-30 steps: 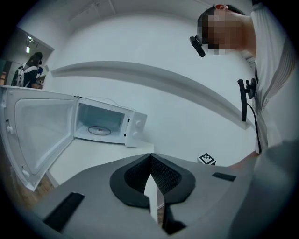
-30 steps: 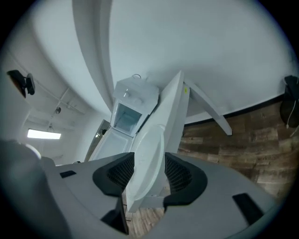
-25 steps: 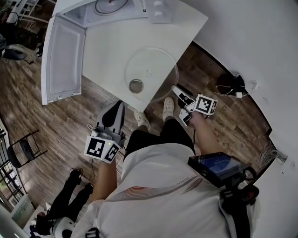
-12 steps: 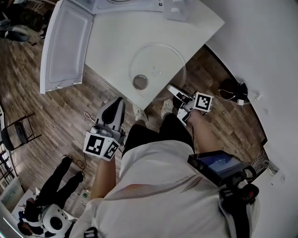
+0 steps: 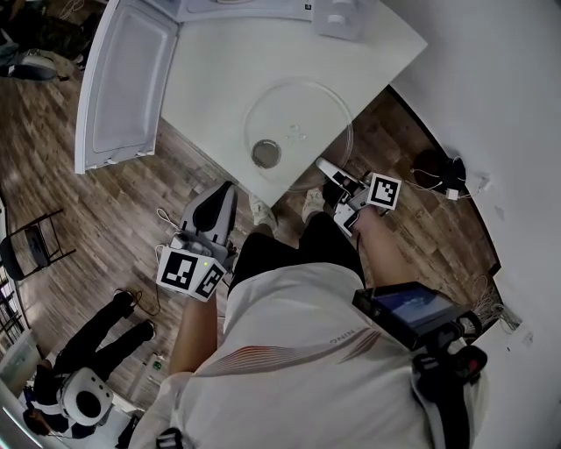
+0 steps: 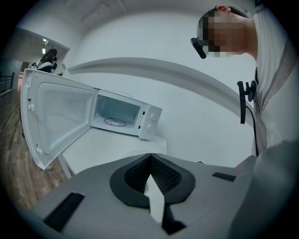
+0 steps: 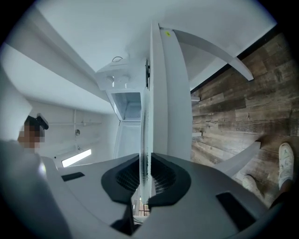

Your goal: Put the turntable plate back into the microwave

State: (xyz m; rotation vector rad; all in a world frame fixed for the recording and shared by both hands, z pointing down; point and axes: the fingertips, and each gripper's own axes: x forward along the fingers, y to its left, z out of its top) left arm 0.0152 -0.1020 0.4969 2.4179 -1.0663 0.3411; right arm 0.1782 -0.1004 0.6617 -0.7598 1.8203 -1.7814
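Observation:
The clear glass turntable plate [image 5: 298, 118] lies flat on the white table [image 5: 210, 79], overhanging its near corner. In the right gripper view its rim [image 7: 145, 126] runs edge-on between the jaws. My right gripper [image 5: 326, 167] is at that rim, its jaws closing with the pads against the glass. The white microwave [image 5: 237, 7] stands at the table's far end with its door [image 5: 123, 79] swung wide open, and its cavity [image 6: 117, 114] shows in the left gripper view. My left gripper [image 5: 219, 197] hangs shut and empty below the table's near edge.
A small round dark piece [image 5: 266, 153] sits under the plate's near side. A dark chair [image 5: 26, 250] and a person in black [image 5: 88, 368] are at the left on the wood floor. Cables and a dark object [image 5: 438, 167] lie by the wall at right.
My right gripper has moved in to the plate's rim and closed on it. The left gripper has barely shifted.

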